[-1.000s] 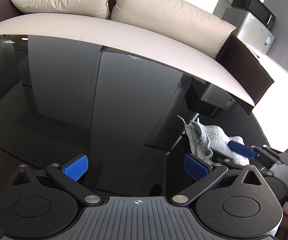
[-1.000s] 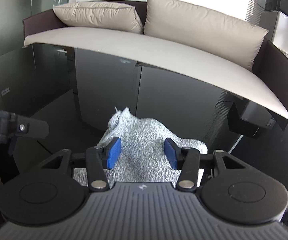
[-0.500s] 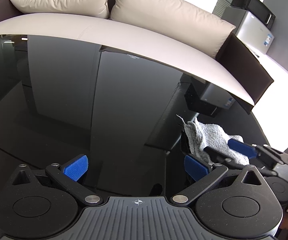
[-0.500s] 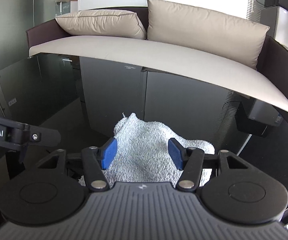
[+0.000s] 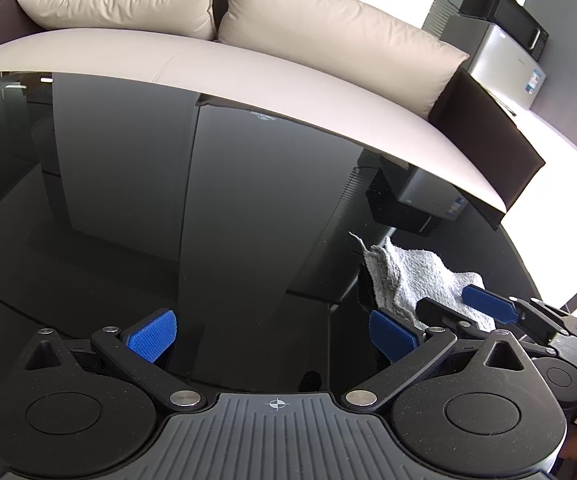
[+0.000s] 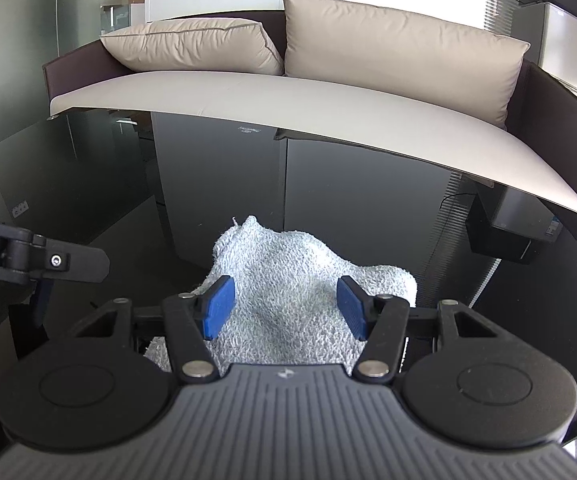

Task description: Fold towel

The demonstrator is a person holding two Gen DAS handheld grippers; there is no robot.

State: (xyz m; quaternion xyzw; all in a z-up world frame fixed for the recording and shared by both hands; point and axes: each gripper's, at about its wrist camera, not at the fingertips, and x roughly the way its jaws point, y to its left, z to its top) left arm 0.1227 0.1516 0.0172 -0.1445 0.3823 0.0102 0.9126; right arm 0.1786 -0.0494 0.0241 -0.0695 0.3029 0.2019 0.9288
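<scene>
A crumpled light grey towel (image 6: 292, 284) lies on the glossy black table (image 6: 508, 320). My right gripper (image 6: 286, 306) is open, its blue pads on either side of the towel's near part and not closed on it. The towel also shows in the left wrist view (image 5: 412, 276), to the right. My left gripper (image 5: 272, 334) is open and empty over bare table, to the left of the towel. One of its fingers (image 6: 64, 264) enters the right wrist view from the left.
A beige sofa (image 6: 328, 92) with two cushions stands beyond the table's far edge. A silver appliance with a black box on top (image 5: 500, 52) stands at the far right.
The right gripper has opened a little wider and drawn back slightly over the towel. The left gripper has not moved.
</scene>
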